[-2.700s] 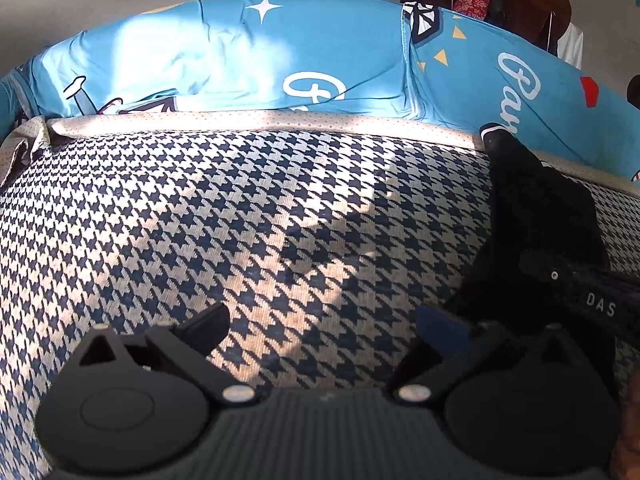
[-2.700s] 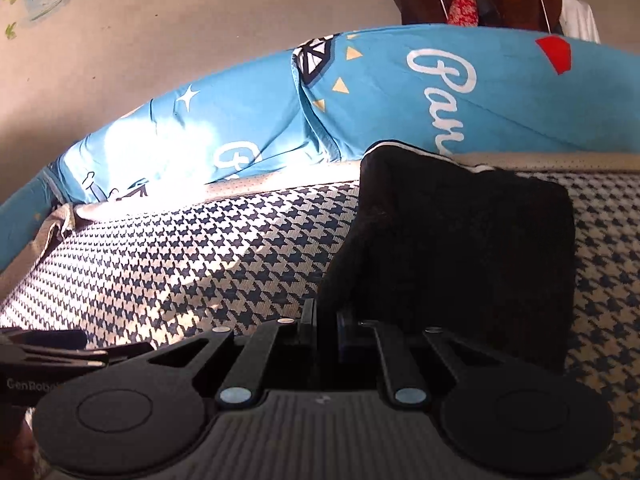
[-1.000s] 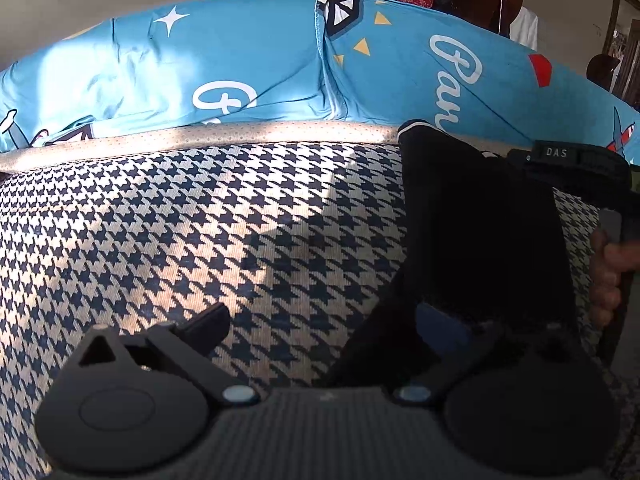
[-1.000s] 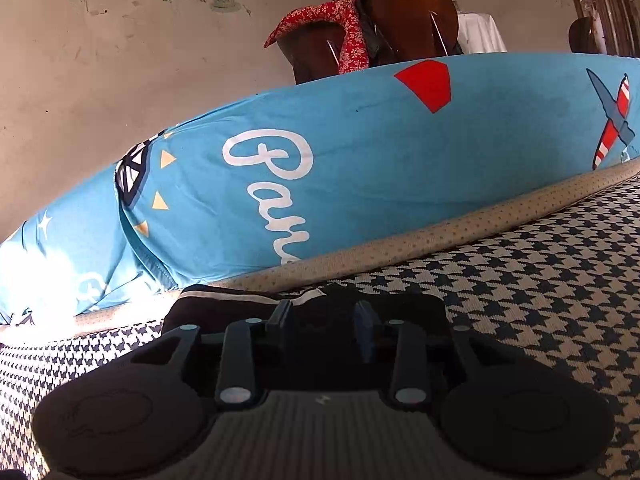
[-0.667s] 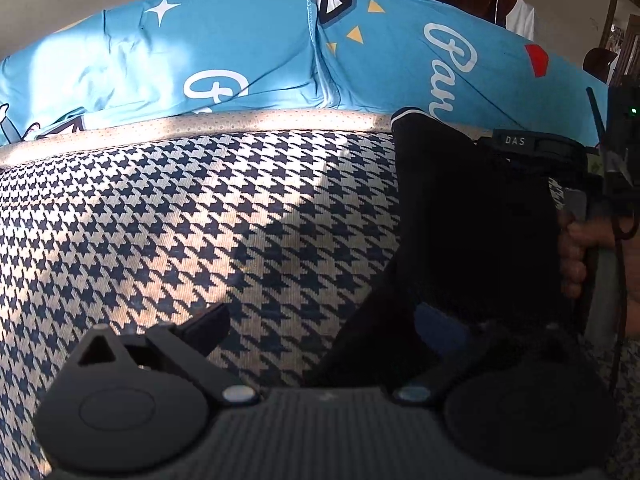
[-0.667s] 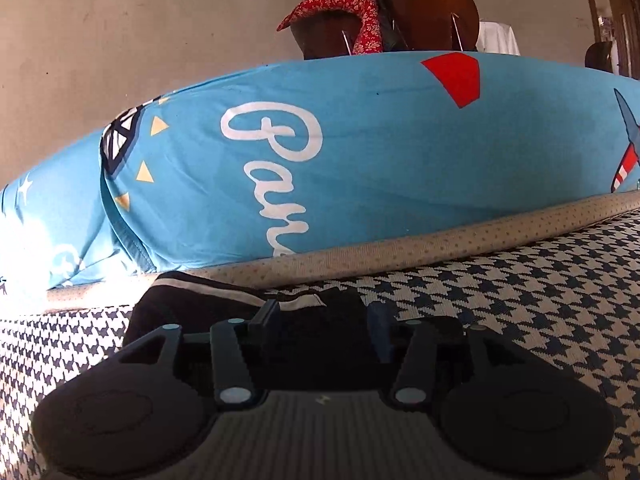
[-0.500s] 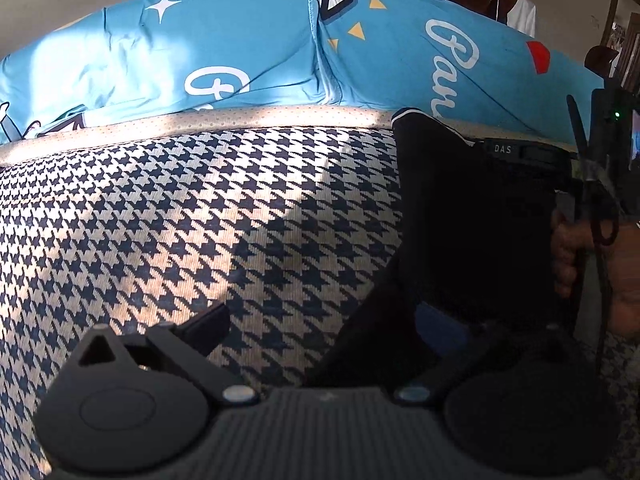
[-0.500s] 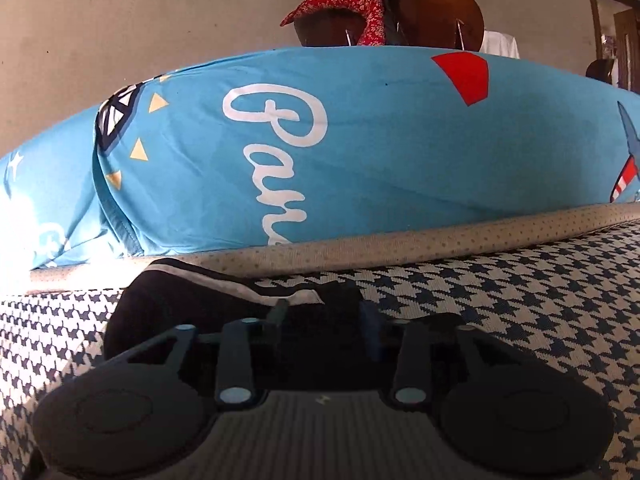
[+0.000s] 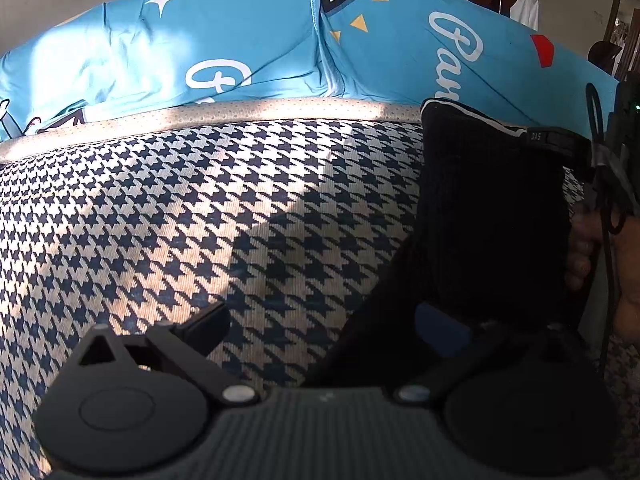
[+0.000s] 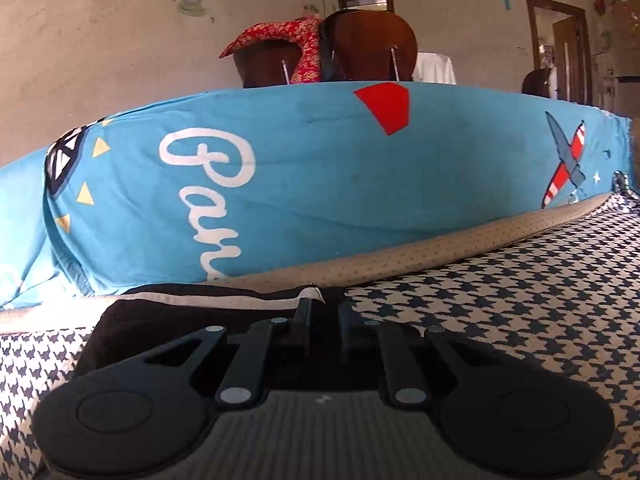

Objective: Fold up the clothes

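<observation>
Garments: one black garment point(image 9: 492, 208), dark with a thin white stripe along its far edge point(image 10: 208, 298).
Grippers: two, one in each of the person's hands.
Cushions: two blue printed cushions point(image 9: 208, 40) side by side beyond the garment, meeting at a seam; white script lettering on both.
Surface: one houndstooth cover point(image 9: 200, 208), navy on cream, with a dotted beige border point(image 10: 460, 248) along its far edge.
Left gripper point(image 9: 320, 324): jaws spread wide, nothing between them; the left finger sits over bare cover, the right finger with its blue pad point(image 9: 440, 336) over the near corner of the garment.
Right gripper point(image 10: 323, 320): fingers drawn almost together on the garment's far striped edge, black cloth pinched between them, low to the cover.
Hand: the person's fingers point(image 9: 580, 248) show at the right rim of the left view, around the right gripper's handle.
Garment's place: ahead and to the right of the left gripper; directly under and ahead of the right gripper.
Garment's long axis: runs away from the left gripper toward the cushions, striped end farthest, near end widening toward the camera.
Background: two brown chair backs point(image 10: 368, 48), a red patterned cloth point(image 10: 288, 36) draped over them.
</observation>
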`<control>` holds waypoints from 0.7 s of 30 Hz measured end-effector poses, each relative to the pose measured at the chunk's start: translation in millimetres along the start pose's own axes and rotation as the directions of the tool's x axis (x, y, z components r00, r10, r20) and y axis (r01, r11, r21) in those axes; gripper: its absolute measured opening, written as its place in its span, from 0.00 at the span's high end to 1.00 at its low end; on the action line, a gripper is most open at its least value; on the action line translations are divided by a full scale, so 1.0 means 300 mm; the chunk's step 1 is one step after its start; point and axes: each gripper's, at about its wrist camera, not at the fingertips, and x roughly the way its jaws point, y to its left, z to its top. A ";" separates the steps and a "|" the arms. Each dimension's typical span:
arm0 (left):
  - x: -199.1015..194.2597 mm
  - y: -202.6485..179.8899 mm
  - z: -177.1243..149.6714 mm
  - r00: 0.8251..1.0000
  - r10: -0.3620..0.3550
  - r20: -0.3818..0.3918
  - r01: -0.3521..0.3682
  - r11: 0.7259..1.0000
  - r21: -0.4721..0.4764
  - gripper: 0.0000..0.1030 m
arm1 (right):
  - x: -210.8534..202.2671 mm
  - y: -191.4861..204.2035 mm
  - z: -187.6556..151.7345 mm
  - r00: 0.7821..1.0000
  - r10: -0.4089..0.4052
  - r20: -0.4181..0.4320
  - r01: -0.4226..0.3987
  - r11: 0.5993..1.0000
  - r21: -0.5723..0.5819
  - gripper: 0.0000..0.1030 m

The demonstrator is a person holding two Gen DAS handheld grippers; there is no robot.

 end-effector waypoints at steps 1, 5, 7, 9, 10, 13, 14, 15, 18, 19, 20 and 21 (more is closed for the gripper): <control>0.001 -0.001 0.000 1.000 0.000 0.000 0.000 1.000 0.001 0.00 | 0.007 -0.005 -0.002 1.000 0.014 -0.016 -0.014 1.000 0.002 0.87; 0.003 -0.003 -0.001 1.000 0.002 -0.002 -0.002 1.000 0.001 0.00 | 0.019 -0.022 -0.009 0.998 0.026 -0.064 -0.023 0.999 0.036 0.84; 0.003 0.001 0.000 1.000 0.004 0.000 -0.004 1.000 -0.005 0.00 | 0.002 -0.025 -0.001 0.998 0.027 -0.056 -0.024 0.998 0.061 0.77; 0.000 0.008 0.003 1.000 0.008 0.007 -0.008 1.000 -0.014 0.00 | -0.029 -0.008 0.016 0.999 0.038 -0.029 -0.036 0.998 0.054 0.71; -0.003 0.012 0.005 1.000 0.011 0.011 -0.011 1.000 -0.019 0.00 | -0.043 0.006 0.024 0.999 0.050 -0.019 -0.049 0.998 0.042 0.71; -0.009 0.020 0.008 1.000 0.015 0.018 -0.015 0.999 -0.032 0.00 | -0.082 0.047 0.045 0.992 0.124 -0.007 -0.124 0.992 0.031 0.68; -0.011 0.022 0.008 1.000 0.017 0.019 -0.016 0.999 -0.036 0.00 | -0.089 0.060 0.047 0.986 0.164 -0.016 -0.163 0.986 0.042 0.66; -0.014 0.024 0.008 1.000 0.018 0.020 -0.017 0.999 -0.039 0.00 | -0.096 0.074 0.048 0.979 0.204 -0.026 -0.202 0.978 0.053 0.64; -0.019 0.031 0.008 0.999 0.021 0.027 -0.020 0.999 -0.045 0.00 | -0.104 0.119 0.038 0.954 0.296 -0.056 -0.292 0.954 0.073 0.57; -0.020 0.034 0.009 0.999 0.024 0.028 -0.022 0.999 -0.049 0.00 | -0.103 0.138 0.031 0.949 0.308 -0.068 -0.304 0.950 0.069 0.54; -0.022 0.037 0.010 0.999 0.026 0.029 -0.025 0.998 -0.053 0.00 | -0.102 0.158 0.024 0.944 0.321 -0.080 -0.316 0.946 0.066 0.51; -0.022 0.042 0.011 0.999 0.028 0.030 -0.026 0.998 -0.060 0.00 | -0.101 0.177 0.016 0.939 0.332 -0.092 -0.327 0.943 0.063 0.50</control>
